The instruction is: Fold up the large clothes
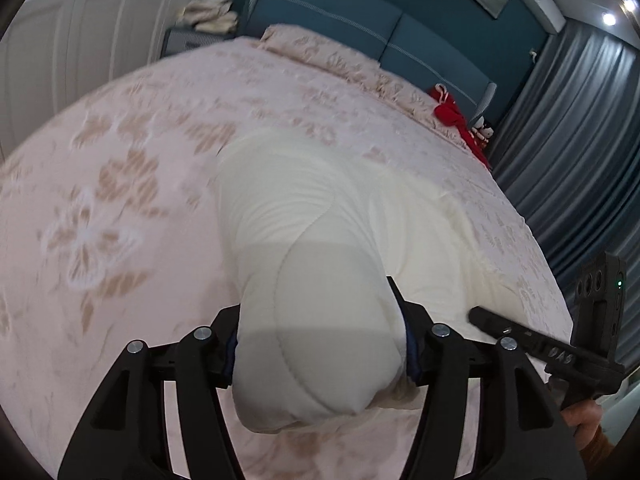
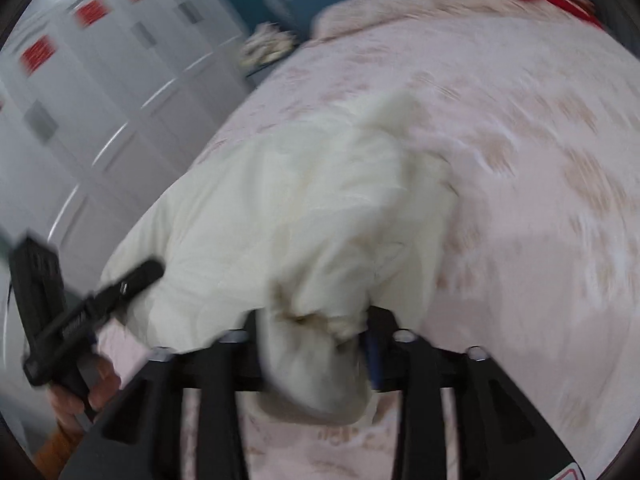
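We see the left gripper [image 1: 320,344] clamped on a fold of the cream garment [image 1: 320,216]. The right gripper [image 2: 316,344] pinches another bunched edge over the pink floral bedspread [image 2: 520,160].

A pink floral bed [image 1: 160,140] bears a cream garment [image 1: 320,208] and red clothing [image 1: 452,110].

A home bedroom: a bed [image 1: 168,128] with floral cover, padded teal headboard [image 1: 344,36], grey curtains [image 1: 568,128], white wardrobe [image 2: 100,92] and ceiling spotlights [image 1: 609,19]

Both wrist views close, downward (sharing bed [image 1: 160,160]).
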Demonstrator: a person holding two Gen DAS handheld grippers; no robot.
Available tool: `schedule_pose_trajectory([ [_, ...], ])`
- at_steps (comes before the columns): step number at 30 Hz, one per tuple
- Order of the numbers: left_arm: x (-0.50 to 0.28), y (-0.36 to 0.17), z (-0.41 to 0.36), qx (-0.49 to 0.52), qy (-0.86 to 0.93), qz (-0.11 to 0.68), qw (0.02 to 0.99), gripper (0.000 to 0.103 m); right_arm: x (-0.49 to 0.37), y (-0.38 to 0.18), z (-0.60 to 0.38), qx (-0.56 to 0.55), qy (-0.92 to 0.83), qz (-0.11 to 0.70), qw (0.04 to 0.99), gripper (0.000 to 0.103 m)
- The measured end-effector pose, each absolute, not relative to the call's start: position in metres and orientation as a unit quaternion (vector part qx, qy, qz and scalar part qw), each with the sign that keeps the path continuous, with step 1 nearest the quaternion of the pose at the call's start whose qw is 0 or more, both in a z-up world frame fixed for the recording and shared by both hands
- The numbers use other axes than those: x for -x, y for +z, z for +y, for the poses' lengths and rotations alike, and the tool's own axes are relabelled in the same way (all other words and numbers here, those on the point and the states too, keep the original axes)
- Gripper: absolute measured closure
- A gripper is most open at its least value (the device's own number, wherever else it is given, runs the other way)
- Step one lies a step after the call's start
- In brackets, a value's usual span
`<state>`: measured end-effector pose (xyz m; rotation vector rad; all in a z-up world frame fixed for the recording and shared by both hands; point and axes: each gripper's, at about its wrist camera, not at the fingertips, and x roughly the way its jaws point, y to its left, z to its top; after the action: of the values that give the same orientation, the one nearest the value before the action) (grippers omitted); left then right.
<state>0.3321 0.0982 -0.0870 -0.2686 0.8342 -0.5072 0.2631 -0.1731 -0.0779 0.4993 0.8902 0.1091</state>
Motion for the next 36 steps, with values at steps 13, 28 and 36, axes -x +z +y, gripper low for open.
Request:
schedule_pose_trajectory([
  [13, -0.333, -0.119, 0.125, 0.203, -0.268, 0.44, 0.833, 0.039, -0.268, -0.084, -0.152, -0.26, 0.094, 0.449, 0.849, 0.079],
  [28, -0.32, -0.129, 0.063, 0.118, -0.257, 0.449, 0.848, 0.028, -0.263, -0.123, -0.226, -0.289, 0.036, 0.462, 0.838, 0.057],
  [36, -0.3, -0.038, 0.079, 0.025, -0.132, 0.418, 0.898, 0.03, -0.211, -0.029, -0.232, -0.217, -0.023, 0.431, 0.875, 0.073],
])
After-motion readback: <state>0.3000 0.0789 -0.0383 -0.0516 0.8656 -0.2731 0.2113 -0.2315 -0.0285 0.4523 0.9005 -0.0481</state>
